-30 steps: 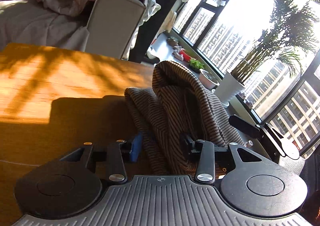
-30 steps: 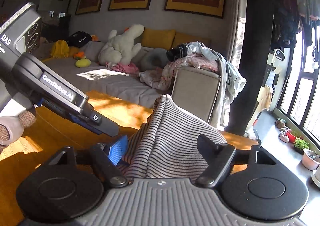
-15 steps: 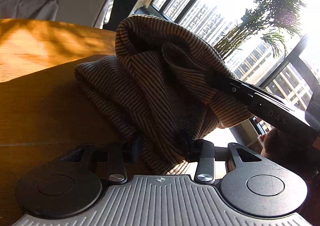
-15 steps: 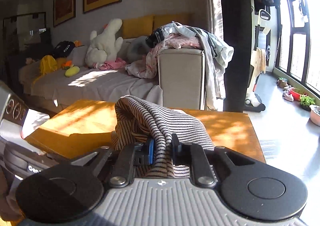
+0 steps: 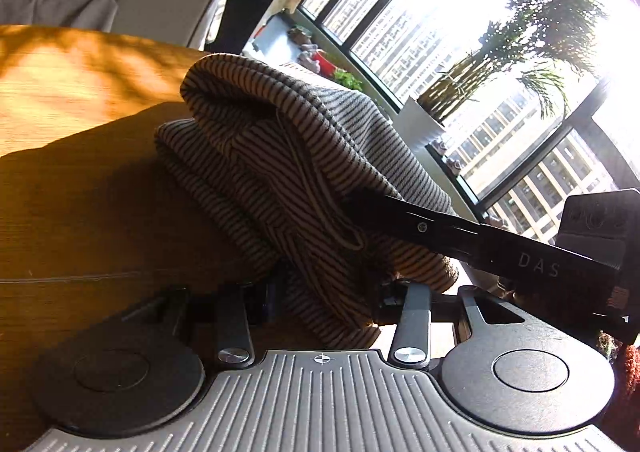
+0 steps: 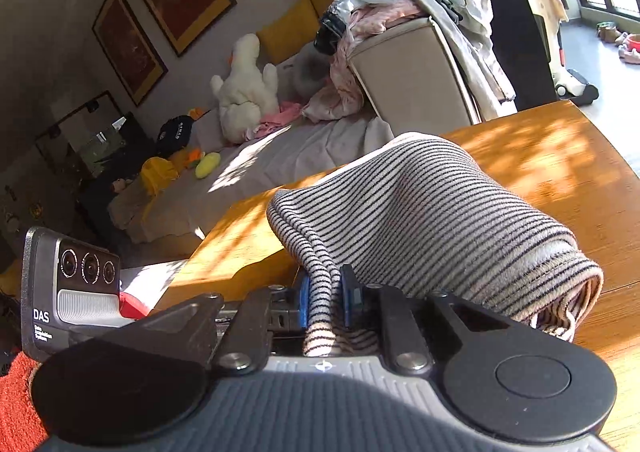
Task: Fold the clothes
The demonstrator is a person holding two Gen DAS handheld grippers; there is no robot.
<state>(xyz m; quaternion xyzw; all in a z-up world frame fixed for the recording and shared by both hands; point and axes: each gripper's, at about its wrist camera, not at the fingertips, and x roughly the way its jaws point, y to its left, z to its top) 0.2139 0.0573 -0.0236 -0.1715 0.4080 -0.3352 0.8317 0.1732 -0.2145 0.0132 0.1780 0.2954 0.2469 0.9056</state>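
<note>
A striped knit garment (image 5: pixel 280 156) lies bunched and folded over on the wooden table (image 5: pixel 80 192). My left gripper (image 5: pixel 326 296) has its fingers around the garment's near edge, with a thick wad of cloth between them. My right gripper (image 6: pixel 324 298) is shut on a fold of the same garment (image 6: pixel 420 212), its blue pads pressed on the cloth. In the left wrist view the right gripper's black finger (image 5: pixel 460 236) reaches in from the right against the cloth. In the right wrist view the left gripper's body (image 6: pixel 72 292) sits at the lower left.
A beige sofa arm (image 6: pixel 408 72) piled with clothes stands beyond the table's far edge. A sofa with a white plush toy (image 6: pixel 244 88) is behind. Windows and a potted plant (image 5: pixel 424 120) lie to the right of the table. The table edge (image 6: pixel 224 220) is near the garment.
The right gripper has closed on the garment's fold and both grippers have lowered and tilted, drawing the cloth closer together. The garment has been folded over into a more compact bundle.
</note>
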